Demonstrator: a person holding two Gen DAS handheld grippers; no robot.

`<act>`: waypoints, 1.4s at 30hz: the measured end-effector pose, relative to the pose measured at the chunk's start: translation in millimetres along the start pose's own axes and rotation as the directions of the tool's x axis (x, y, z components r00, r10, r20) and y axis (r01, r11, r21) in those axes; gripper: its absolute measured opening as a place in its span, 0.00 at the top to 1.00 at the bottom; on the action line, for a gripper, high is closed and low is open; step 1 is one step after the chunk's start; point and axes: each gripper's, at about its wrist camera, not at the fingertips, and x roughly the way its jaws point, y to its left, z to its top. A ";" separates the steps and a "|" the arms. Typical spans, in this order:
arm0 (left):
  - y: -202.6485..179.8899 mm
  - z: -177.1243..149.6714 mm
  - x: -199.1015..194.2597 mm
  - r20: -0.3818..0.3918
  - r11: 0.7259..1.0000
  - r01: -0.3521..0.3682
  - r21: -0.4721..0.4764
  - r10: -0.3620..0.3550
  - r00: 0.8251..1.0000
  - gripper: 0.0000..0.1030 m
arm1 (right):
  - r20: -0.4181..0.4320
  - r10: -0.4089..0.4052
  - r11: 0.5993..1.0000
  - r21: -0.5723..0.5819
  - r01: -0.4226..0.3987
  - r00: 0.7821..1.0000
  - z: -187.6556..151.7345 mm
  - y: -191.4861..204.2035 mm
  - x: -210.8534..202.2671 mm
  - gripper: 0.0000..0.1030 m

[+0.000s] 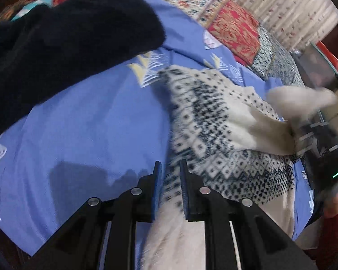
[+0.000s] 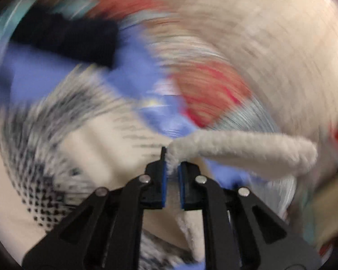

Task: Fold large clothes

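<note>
Fingers point(image 1: 158, 186) of the left gripper point(image 1: 170, 180), blue-padded, stand slightly apart with the cream edge of the patterned sweater point(image 1: 218, 139) running between them; whether the pads press the cloth cannot be told. Fingers point(image 2: 163, 175) of the right gripper point(image 2: 172, 171) are closed on a fuzzy cream fold of the sweater point(image 2: 236, 148), which arches away to the right. The sweater lies spread on the blue bedsheet point(image 1: 90, 130), toward its right side. A dark navy garment point(image 1: 63, 45) covers the sheet's upper left corner. A red and grey patchwork quilt point(image 1: 234, 33) shows beyond the sheet's far edge, under a pale curtain point(image 1: 281, 6). The right wrist view is heavily motion-blurred; only colours of sheet, quilt and dark garment register.
</note>
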 end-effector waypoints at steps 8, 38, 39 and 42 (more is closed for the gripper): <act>7.3 -5.3 -6.8 0.010 1.000 0.001 0.004 -0.001 1.000 0.61 | 0.058 -0.049 0.959 -0.276 0.063 0.997 -9.1 91.0 6.4 0.37; -67.6 43.8 48.8 0.099 0.991 -0.064 0.120 0.053 0.994 0.69 | -0.085 0.363 0.270 0.963 -0.017 0.928 -226.4 -151.1 97.5 0.40; -64.0 39.0 68.8 0.023 0.988 -0.097 0.121 0.095 0.995 0.69 | -0.120 0.366 0.306 0.952 0.002 0.923 -223.6 -146.2 102.4 0.40; -62.1 30.9 95.7 -0.077 0.980 -0.137 0.143 0.149 0.986 0.65 | -0.171 0.336 0.374 0.927 0.036 0.926 -215.6 -139.9 103.8 0.39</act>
